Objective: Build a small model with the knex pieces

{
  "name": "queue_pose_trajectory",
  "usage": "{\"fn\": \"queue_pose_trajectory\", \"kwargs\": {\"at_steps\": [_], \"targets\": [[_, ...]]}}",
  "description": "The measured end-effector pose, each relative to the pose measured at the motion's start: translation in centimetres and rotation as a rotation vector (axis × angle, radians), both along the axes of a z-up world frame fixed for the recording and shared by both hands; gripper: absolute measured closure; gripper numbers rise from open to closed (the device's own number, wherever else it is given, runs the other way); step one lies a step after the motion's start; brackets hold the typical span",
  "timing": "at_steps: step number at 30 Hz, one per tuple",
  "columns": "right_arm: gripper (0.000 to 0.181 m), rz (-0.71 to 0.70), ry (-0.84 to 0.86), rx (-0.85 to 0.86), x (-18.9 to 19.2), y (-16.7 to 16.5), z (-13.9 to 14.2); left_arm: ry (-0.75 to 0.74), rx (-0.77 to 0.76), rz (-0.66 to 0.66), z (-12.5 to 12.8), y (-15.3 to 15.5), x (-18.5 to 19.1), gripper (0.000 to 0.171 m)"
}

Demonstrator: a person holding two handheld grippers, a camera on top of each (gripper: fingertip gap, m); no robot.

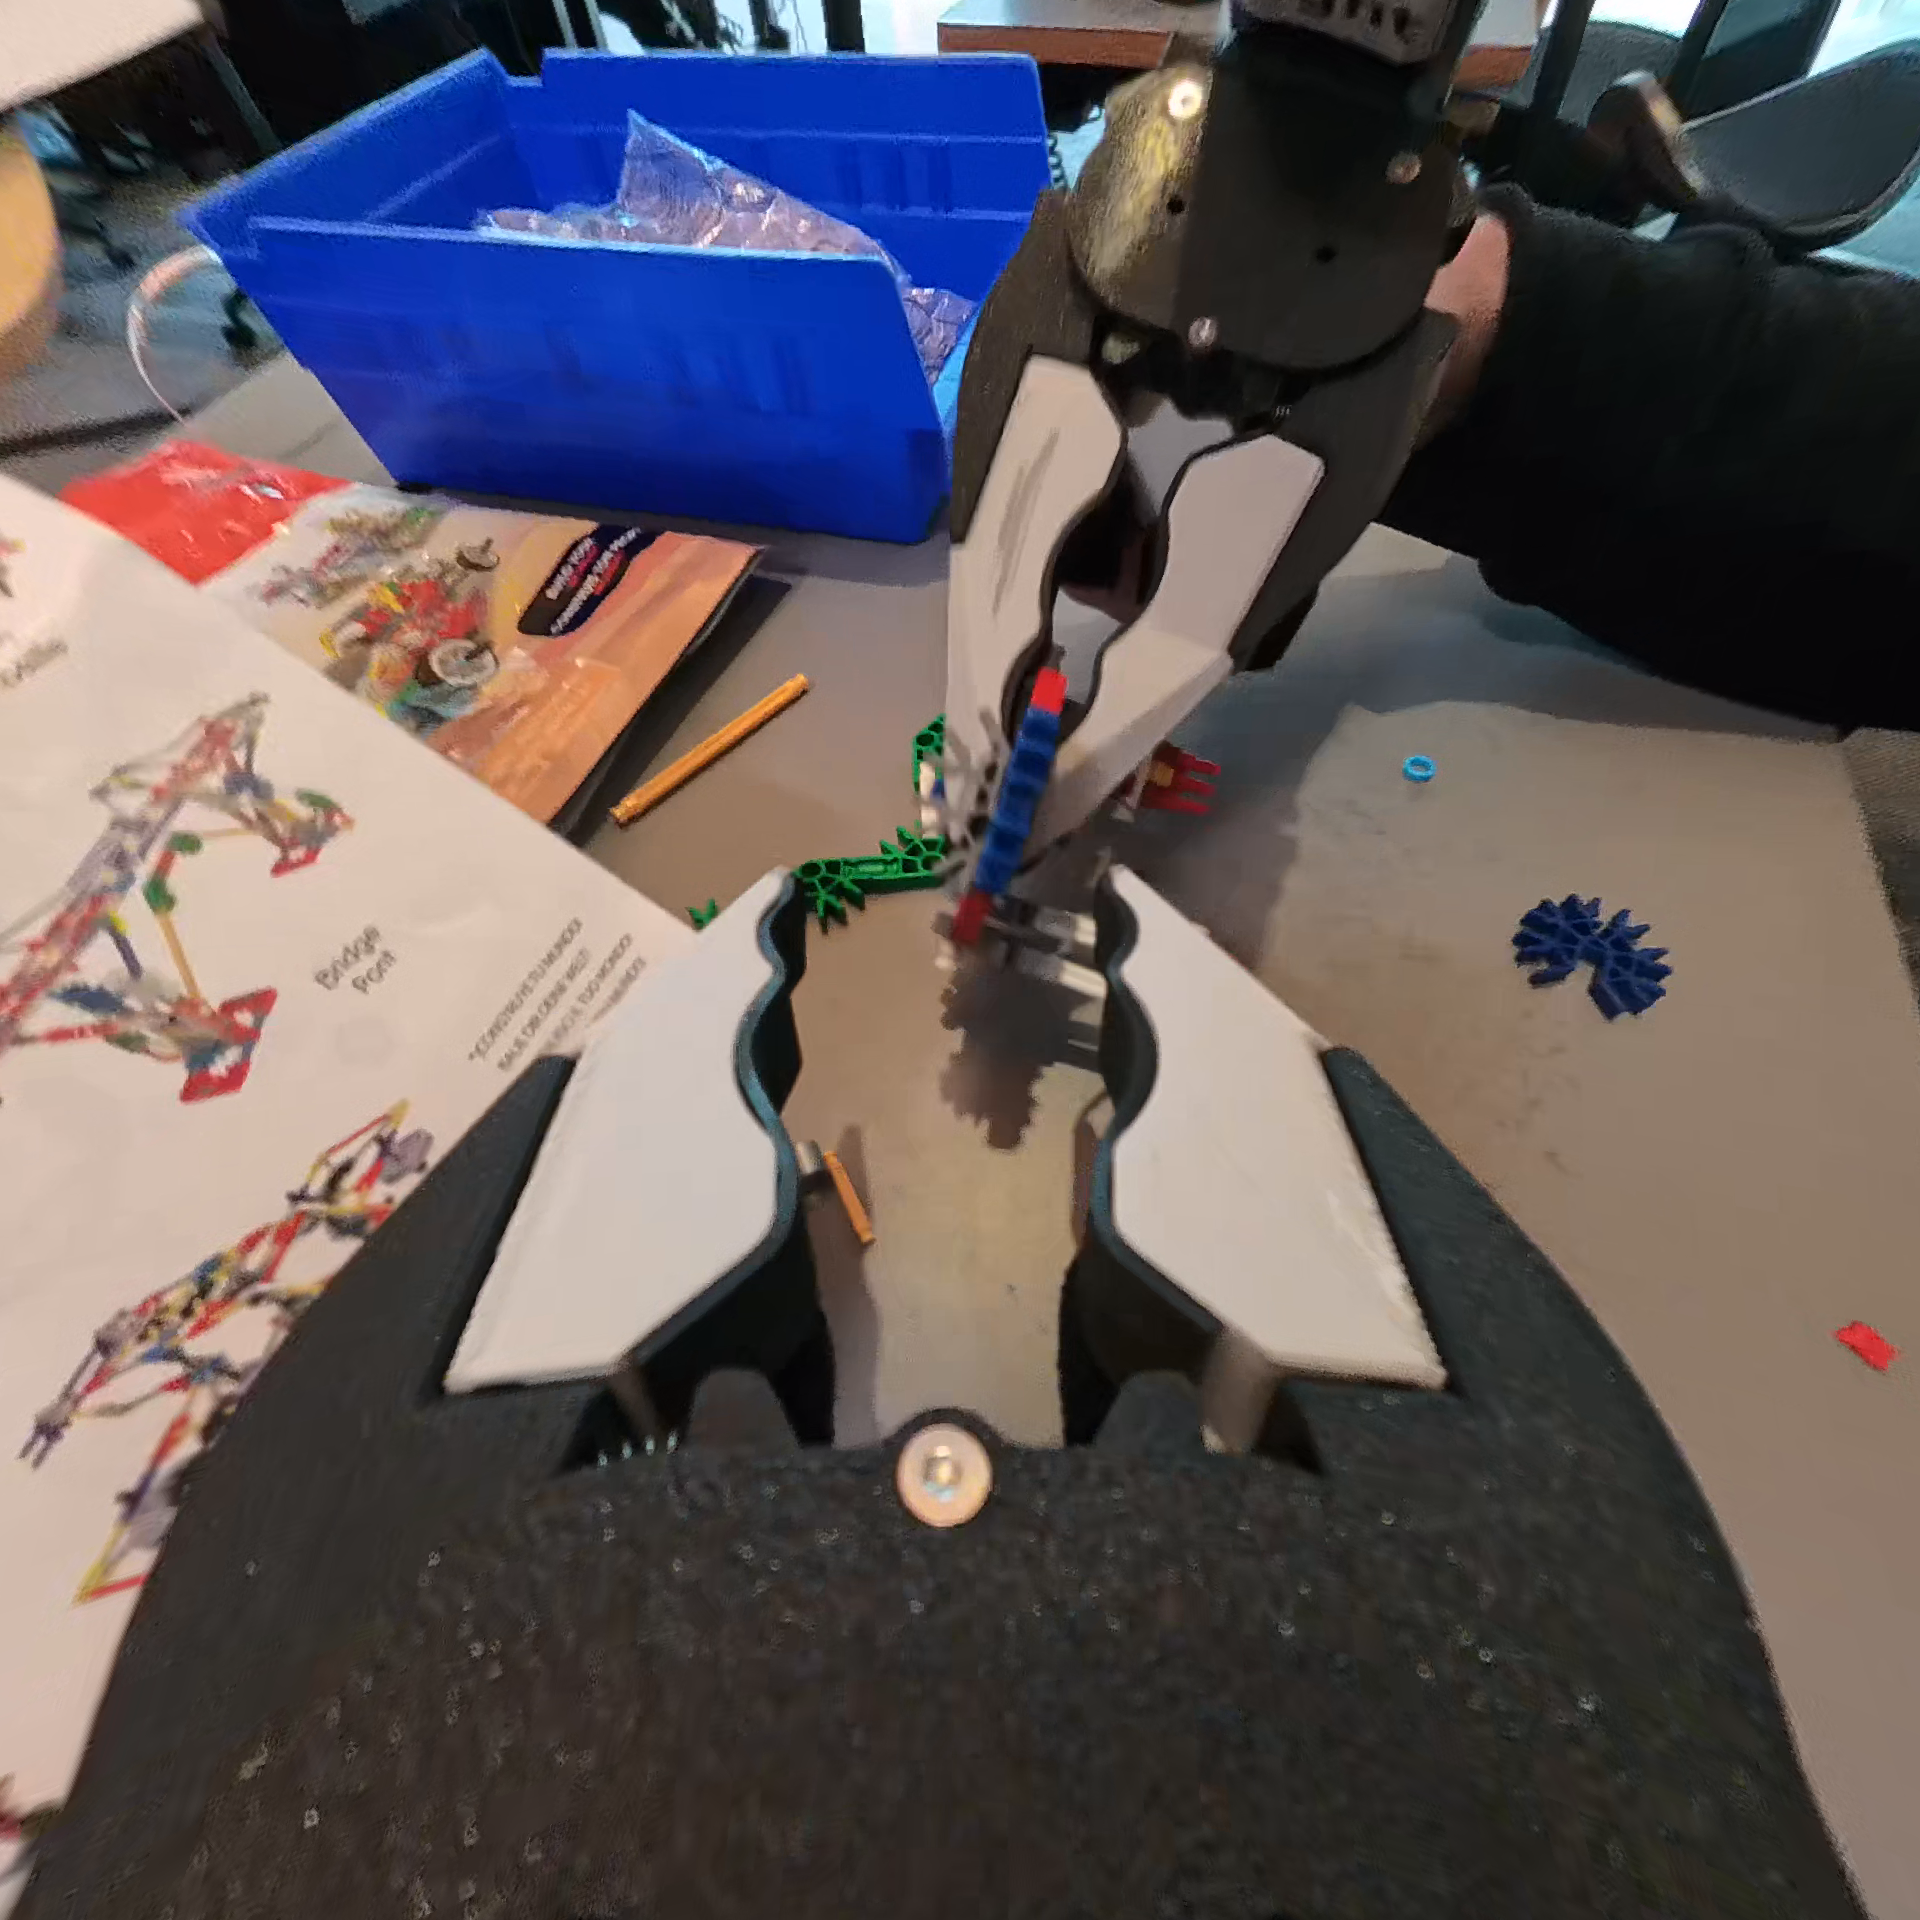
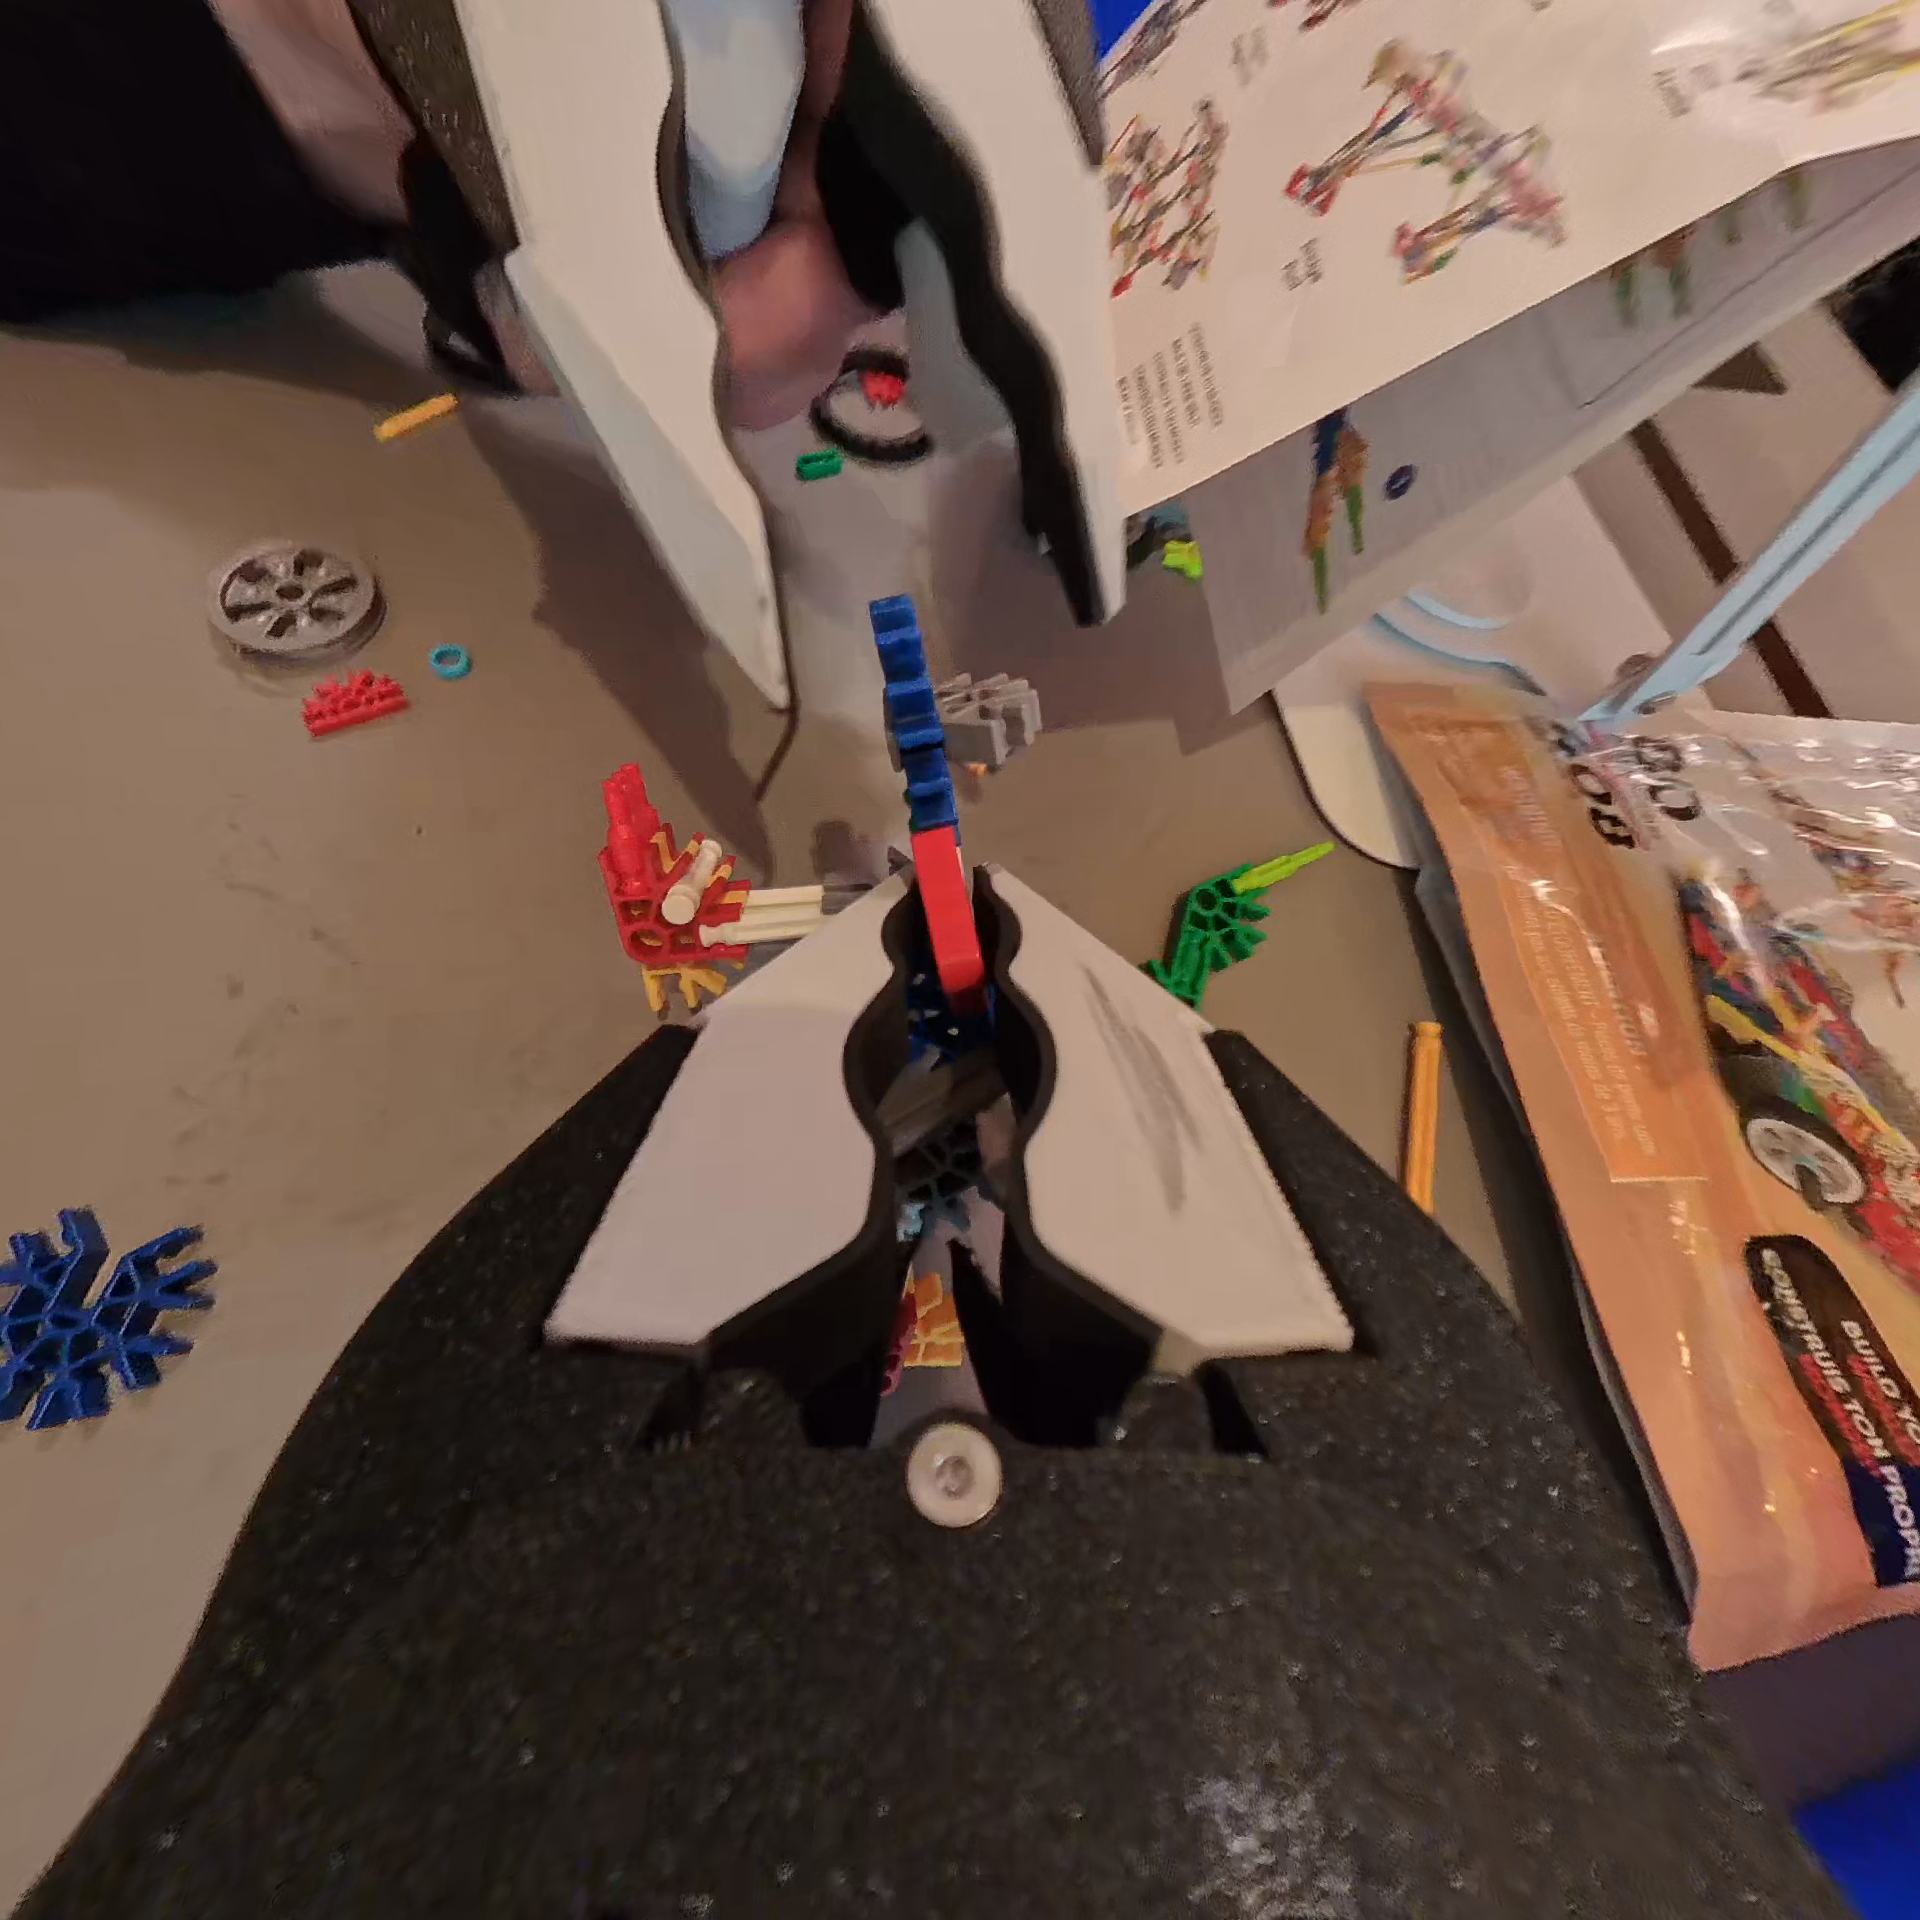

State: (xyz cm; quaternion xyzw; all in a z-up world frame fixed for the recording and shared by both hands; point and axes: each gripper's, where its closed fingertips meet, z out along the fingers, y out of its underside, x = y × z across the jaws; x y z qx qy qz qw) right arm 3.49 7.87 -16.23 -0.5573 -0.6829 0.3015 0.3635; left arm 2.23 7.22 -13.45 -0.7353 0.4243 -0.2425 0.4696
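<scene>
My right gripper (image 2: 948, 883) is shut on a construction-toy assembly: a red piece (image 2: 948, 925) with a blue toothed strip (image 2: 914, 707) sticking out past the fingertips and a grey toothed piece (image 2: 987, 712) at its far end. In the left wrist view the right gripper (image 1: 1023, 821) comes down from above, holding the blue-and-red strip (image 1: 1023, 790) upright on the table. My left gripper (image 1: 945, 899) is open and empty, its fingertips either side of the strip's lower end without touching it. It also shows open in the right wrist view (image 2: 935, 644).
A blue bin (image 1: 623, 343) with plastic bags stands behind. An instruction sheet (image 1: 208, 935) and a booklet (image 1: 520, 644) lie left. Loose on the grey table: green connector (image 1: 873, 868), yellow rod (image 1: 712, 748), blue snowflake connector (image 1: 1590, 956), red connector with white rods (image 2: 665, 894), grey wheel (image 2: 293, 603). Less than 4 cm separates the two grippers' tips.
</scene>
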Motion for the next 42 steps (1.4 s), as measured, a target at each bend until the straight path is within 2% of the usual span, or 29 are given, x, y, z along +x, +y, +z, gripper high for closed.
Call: {"fn": "queue_pose_trajectory", "kwargs": {"at_steps": [3,6,10,13,18,21,23,25,28,31,37,42], "targets": [[0.174,-0.035,0.086,-0.018,0.0,0.8,1.7,-0.028,-0.095,-0.006,-1.0,-0.2,0.2,0.110],[0.174,-0.062,0.168,0.005,0.1,1.5,3.4,-0.117,-0.191,-0.020,-1.1,-0.4,0.9,0.109],[0.174,-0.036,0.255,0.072,-0.4,0.8,5.2,-0.207,-0.254,-0.067,-0.7,-0.9,1.6,0.118],[0.174,-0.020,0.299,0.055,-0.6,0.2,6.1,-0.201,-0.227,-0.090,-0.9,-1.0,2.1,0.125],[0.174,-0.022,0.366,-0.065,-0.7,0.0,7.3,-0.159,-0.111,-0.077,-0.8,-0.6,2.4,0.136],[0.174,-0.037,0.426,-0.147,-0.6,0.4,8.1,-0.209,-0.083,-0.074,0.2,-0.4,2.3,0.131],[0.174,-0.042,0.452,-0.184,-0.5,0.7,8.4,-0.210,-0.057,-0.048,0.4,-0.1,2.2,0.117],[0.174,-0.039,0.494,-0.243,-0.5,0.7,9.0,-0.228,-0.048,-0.047,0.6,0.0,2.4,0.110],[0.174,-0.017,0.545,-0.312,-0.5,0.4,9.7,-0.266,-0.031,-0.049,1.1,0.1,2.7,0.110],[0.174,0.022,0.554,-0.351,-0.8,-0.3,9.7,-0.296,-0.033,-0.069,1.3,-0.2,3.3,0.116],[0.174,0.058,0.575,-0.409,-1.1,-1.1,9.9,-0.333,0.039,-0.076,2.4,-0.3,3.4,0.140],[0.174,0.049,0.565,-0.486,-1.2,-0.9,9.8,-0.308,0.067,-0.073,2.1,-0.2,3.3,0.140]]}}
